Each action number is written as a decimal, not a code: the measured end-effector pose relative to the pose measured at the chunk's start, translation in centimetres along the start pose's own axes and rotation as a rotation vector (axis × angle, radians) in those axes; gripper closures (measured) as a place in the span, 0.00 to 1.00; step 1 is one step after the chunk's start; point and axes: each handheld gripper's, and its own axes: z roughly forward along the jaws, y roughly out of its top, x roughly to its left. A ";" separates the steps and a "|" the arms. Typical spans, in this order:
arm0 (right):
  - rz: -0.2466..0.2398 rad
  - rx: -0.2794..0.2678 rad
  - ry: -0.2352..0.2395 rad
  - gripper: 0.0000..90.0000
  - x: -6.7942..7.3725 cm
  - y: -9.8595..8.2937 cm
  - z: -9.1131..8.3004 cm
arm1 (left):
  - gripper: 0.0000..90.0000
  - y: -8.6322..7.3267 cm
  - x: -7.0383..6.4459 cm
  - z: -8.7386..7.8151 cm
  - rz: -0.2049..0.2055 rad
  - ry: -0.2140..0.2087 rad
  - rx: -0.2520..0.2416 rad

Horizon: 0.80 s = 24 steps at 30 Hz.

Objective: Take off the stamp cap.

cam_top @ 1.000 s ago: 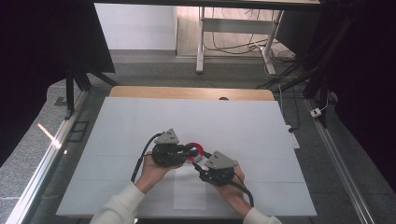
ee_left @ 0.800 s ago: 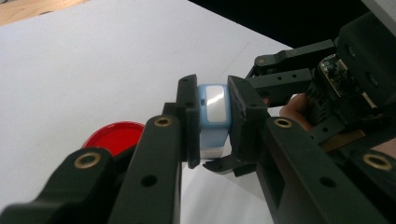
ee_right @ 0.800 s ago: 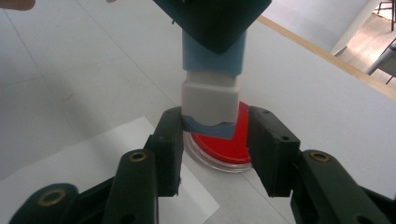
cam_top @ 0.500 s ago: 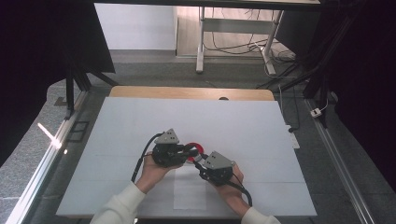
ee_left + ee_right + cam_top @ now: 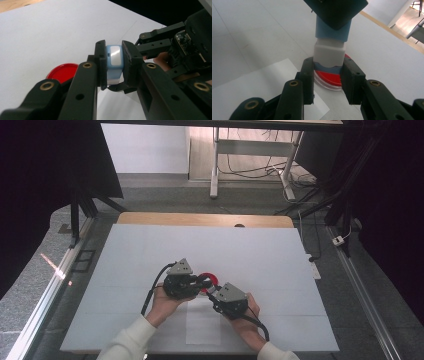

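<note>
A small blue and white block (image 5: 113, 56) hangs above the table with both grippers on it. My left gripper (image 5: 113, 60) is shut on its blue upper part, which has a pale window on its face. My right gripper (image 5: 327, 72) is shut on the blue band at its lower end, just below the white middle section (image 5: 329, 55). A round red disc (image 5: 330, 78) in a clear rim lies on the table right under the block. From above, the left gripper (image 5: 202, 282) and right gripper (image 5: 209, 292) meet tip to tip over the red disc (image 5: 211, 279).
A white board (image 5: 250, 250) covers the table, with a wooden strip (image 5: 200, 219) along its far edge. A white paper sheet (image 5: 202, 327) lies flat near the front edge, under the hands. Dark floor, cables and a metal frame lie beyond the table.
The right gripper has edged slightly left toward the left one. The left gripper and the red disc have stayed put.
</note>
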 end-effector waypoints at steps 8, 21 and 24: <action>-0.002 0.000 -0.015 0.73 0.2 -0.3 0.0 | 0.84 -0.2 0.1 0.1 -0.011 -0.003 -0.002; -0.013 0.012 -0.001 0.73 0.0 -0.2 -0.1 | 0.84 -0.2 0.2 0.0 -0.022 -0.010 -0.006; 0.000 0.001 -0.011 0.73 0.1 -0.2 -0.2 | 0.84 -0.1 0.2 -0.1 -0.024 -0.010 -0.014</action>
